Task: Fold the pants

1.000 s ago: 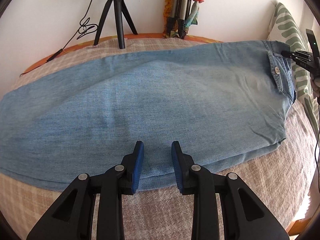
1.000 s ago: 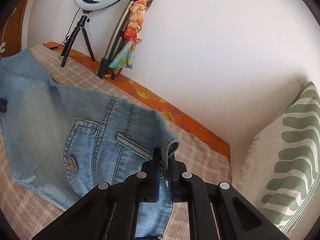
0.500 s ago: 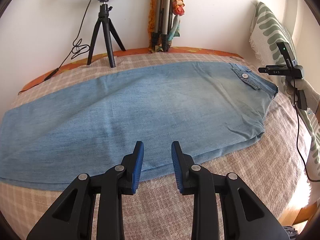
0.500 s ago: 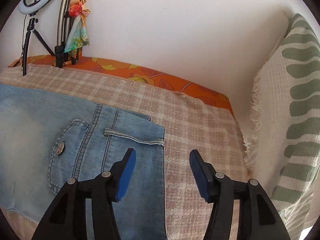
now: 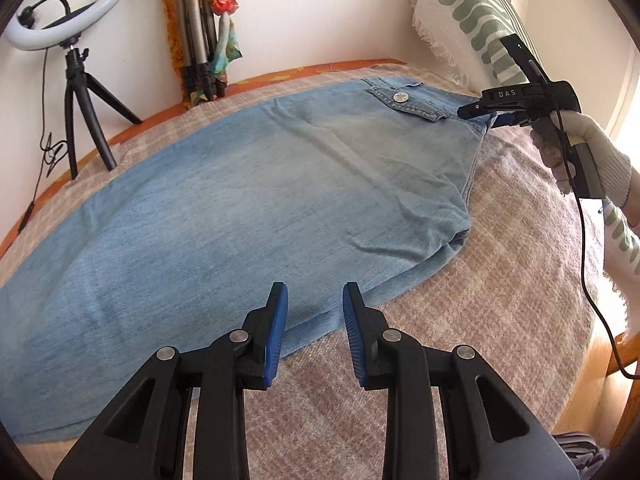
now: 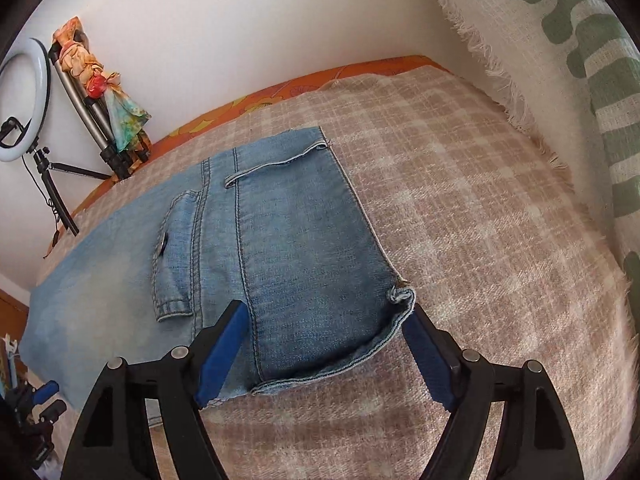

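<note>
- We've got the jeans (image 5: 256,200) lying flat on the checked blanket (image 5: 500,280), folded lengthwise, pocket button up.
- Leg ends run out of frame.
- Our left gripper (image 5: 315,312) hangs a bit open over the near edge, holding nothing.
- Right gripper (image 6: 326,344) is opening wide, waistband corner loose between its fingers.

A checked beige blanket (image 6: 460,184) covers the bed, and an orange flowered sheet (image 6: 280,92) shows along its far edge against the white wall (image 5: 320,12). At the far left corner stands a ring light (image 5: 60,28) on a small black tripod (image 5: 80,112). Just beside it a folded tripod (image 5: 192,32) leans on the wall with a colourful scarf (image 5: 224,20) tied round it. A green-patterned fringed pillow (image 6: 560,60) stands along the bed's right edge.
</note>
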A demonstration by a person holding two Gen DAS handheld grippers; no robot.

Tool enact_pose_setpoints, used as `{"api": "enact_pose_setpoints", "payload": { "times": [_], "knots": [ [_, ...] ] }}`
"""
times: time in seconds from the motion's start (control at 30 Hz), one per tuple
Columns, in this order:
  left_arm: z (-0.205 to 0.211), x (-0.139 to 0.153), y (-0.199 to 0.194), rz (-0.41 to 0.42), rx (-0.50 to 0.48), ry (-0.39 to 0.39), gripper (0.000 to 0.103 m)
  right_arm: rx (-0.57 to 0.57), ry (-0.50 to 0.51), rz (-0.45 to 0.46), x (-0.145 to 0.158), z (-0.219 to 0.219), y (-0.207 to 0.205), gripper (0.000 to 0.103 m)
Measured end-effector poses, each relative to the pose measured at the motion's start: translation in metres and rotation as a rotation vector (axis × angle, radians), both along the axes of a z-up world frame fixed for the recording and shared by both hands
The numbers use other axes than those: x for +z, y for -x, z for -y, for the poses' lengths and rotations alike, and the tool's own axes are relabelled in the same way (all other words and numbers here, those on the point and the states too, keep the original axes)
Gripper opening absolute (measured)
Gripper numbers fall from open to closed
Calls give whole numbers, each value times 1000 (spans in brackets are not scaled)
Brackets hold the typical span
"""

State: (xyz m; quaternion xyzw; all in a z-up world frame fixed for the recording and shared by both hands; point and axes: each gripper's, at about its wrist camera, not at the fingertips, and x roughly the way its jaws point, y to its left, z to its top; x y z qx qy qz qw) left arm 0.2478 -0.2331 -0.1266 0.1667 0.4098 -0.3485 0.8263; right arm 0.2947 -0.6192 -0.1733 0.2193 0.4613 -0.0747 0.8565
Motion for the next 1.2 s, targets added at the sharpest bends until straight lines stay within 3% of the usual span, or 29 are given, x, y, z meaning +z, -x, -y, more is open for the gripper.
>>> {"api": "enact_pose_setpoints", "payload": {
  "times": [0.1, 0.17, 0.2, 0.23, 0.33, 0.43, 0.53, 0.6, 0.63, 0.73, 0.8, 0.97, 1.1, 1.2],
  "knots": [
    [8, -8, -1, -19, -12, -10, 27, -48, -24, 12, -3, 0, -6, 83],
    [11, -13, 1, -30, -19, -13, 27, -56, -12, 26, 0, -3, -8, 67],
    [11, -13, 3, -22, -20, -12, 27, -52, -4, 30, 1, -5, -9, 41],
    [11, -13, 4, -19, -22, -10, 27, -47, 8, 41, 5, -7, -10, 24],
    [3, -9, 4, -24, -6, 18, 27, -27, 92, 99, 26, -14, -3, 15],
    [-16, -2, 3, -27, 38, 54, 27, -47, 162, 133, 40, -14, 4, 12],
    [-46, 8, 4, -3, 86, 65, 27, -16, 219, 62, 32, -12, -1, 12],
    [-73, 15, 4, 16, 132, 66, 27, 0, 237, 25, 29, -13, 1, 20],
    [-87, 19, 3, 24, 156, 64, 27, -8, 253, 27, 31, -13, 6, 36],
    [-131, 26, -5, 50, 252, 47, 27, 32, 264, 77, 45, -24, 22, 41],
    [-164, 27, -10, 49, 328, 48, 27, 116, 287, 108, 56, -46, 31, 41],
    [-232, 32, -14, 53, 490, 72, 27, 458, 256, 194, 72, -135, 39, 41],
    [-273, 30, -11, 45, 587, 92, 27, 719, 223, 227, 70, -215, 39, 41],
    [-299, 26, -9, 27, 659, 118, 34, 888, 220, 232, 62, -273, 37, 41]
  ]
}}
